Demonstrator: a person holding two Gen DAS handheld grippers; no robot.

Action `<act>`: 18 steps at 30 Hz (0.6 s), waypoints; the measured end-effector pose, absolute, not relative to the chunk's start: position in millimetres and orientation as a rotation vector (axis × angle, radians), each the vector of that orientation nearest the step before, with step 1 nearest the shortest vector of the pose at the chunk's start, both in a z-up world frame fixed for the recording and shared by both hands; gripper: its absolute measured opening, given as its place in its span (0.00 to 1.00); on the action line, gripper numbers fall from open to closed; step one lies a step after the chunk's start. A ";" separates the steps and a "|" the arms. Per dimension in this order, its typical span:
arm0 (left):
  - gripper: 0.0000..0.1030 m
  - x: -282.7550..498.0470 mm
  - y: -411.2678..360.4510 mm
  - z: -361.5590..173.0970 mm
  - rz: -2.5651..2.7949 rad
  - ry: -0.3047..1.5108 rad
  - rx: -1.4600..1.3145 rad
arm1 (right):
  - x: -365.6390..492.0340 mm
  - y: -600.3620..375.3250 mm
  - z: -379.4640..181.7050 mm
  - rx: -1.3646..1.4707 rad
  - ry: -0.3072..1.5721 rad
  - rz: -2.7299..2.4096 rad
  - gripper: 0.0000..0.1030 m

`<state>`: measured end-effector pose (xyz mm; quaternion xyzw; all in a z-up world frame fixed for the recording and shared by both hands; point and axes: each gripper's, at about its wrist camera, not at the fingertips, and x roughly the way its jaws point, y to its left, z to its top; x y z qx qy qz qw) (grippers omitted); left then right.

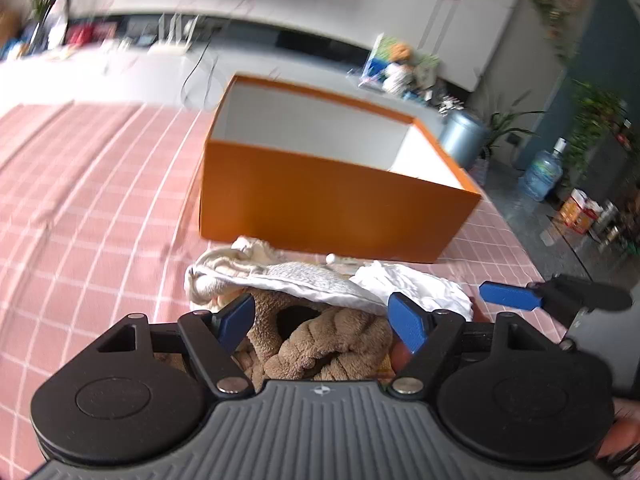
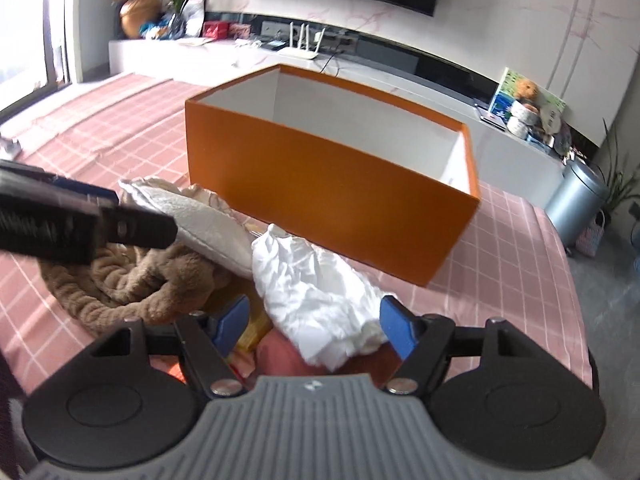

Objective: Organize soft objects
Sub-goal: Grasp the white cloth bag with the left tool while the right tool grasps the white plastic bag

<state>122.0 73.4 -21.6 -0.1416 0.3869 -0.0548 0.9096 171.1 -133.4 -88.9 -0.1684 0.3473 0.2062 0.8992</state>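
An open orange box (image 1: 332,208) (image 2: 332,192) with a white inside stands on the pink checked cloth. In front of it lies a pile of soft things: a brown knotted plush (image 1: 320,340) (image 2: 136,280), a cream towel (image 1: 288,276) (image 2: 200,220) and a crumpled white cloth (image 1: 416,284) (image 2: 320,300). My left gripper (image 1: 324,320) is open, its blue pads on either side of the brown plush. My right gripper (image 2: 314,324) is open around the near edge of the white cloth. The right gripper's blue finger (image 1: 510,295) shows in the left view.
The pink checked cloth (image 1: 80,220) (image 2: 520,280) covers the surface. Behind it is a white TV bench (image 2: 240,56) with a router, plants and boxes. A grey bin (image 2: 576,204) and a water bottle (image 1: 542,174) stand on the floor to the right.
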 end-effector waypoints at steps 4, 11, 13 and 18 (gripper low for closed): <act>0.83 140.6 82.8 -30.3 -0.078 0.854 -0.391 | 189.0 -127.8 -95.8 -0.343 0.752 0.446 0.57; 0.69 157.5 78.0 -16.8 -0.055 0.806 -0.380 | 200.9 -125.2 -90.0 -0.297 0.759 0.470 0.39; 0.69 166.0 76.3 -19.1 -0.048 0.832 -0.389 | 204.9 -124.4 -90.1 -0.292 0.767 0.463 0.40; 0.69 188.0 69.3 -33.5 -0.026 0.891 -0.409 | 216.1 -121.2 -98.1 -0.296 0.798 0.453 0.50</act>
